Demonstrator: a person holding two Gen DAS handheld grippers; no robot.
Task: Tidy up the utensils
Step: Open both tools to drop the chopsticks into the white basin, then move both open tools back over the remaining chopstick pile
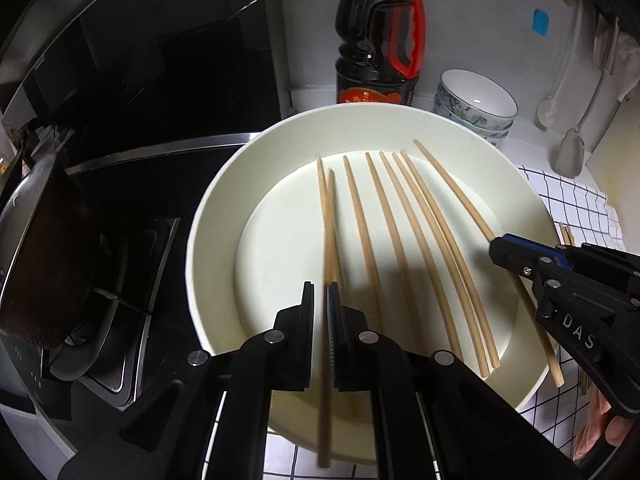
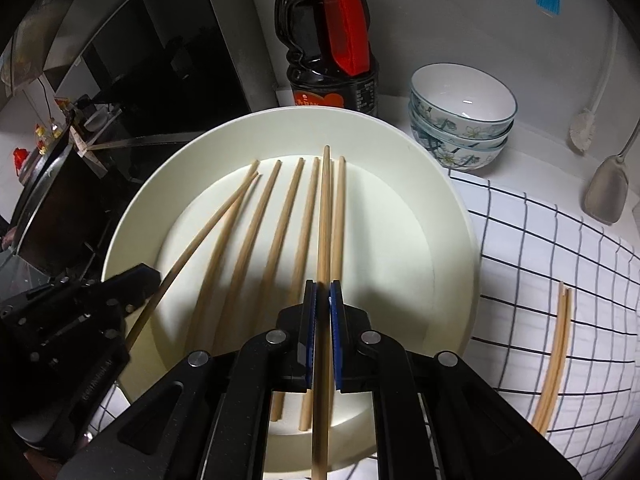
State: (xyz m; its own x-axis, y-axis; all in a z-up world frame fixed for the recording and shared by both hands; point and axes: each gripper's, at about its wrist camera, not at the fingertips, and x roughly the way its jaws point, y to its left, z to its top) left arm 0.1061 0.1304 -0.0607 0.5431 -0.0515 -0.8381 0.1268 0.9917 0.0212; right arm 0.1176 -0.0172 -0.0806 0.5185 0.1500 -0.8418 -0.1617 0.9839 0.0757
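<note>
Desk: we see white plate (image 1: 212,216) on checked cloth (image 2: 560,248), stove (image 1: 132,240) left, bowls (image 2: 464,120) behind | left gripper (image 1: 321,312), right gripper (image 2: 323,304): jaws each clamped on one chopstick (image 1: 325,216) | other chopsticks (image 2: 296,208) on plate

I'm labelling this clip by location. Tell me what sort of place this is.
Most likely a home kitchen counter. A black gas stove sits beside the round white plate, with a dark sauce bottle with a red handle and stacked floral ceramic bowls against the wall.
</note>
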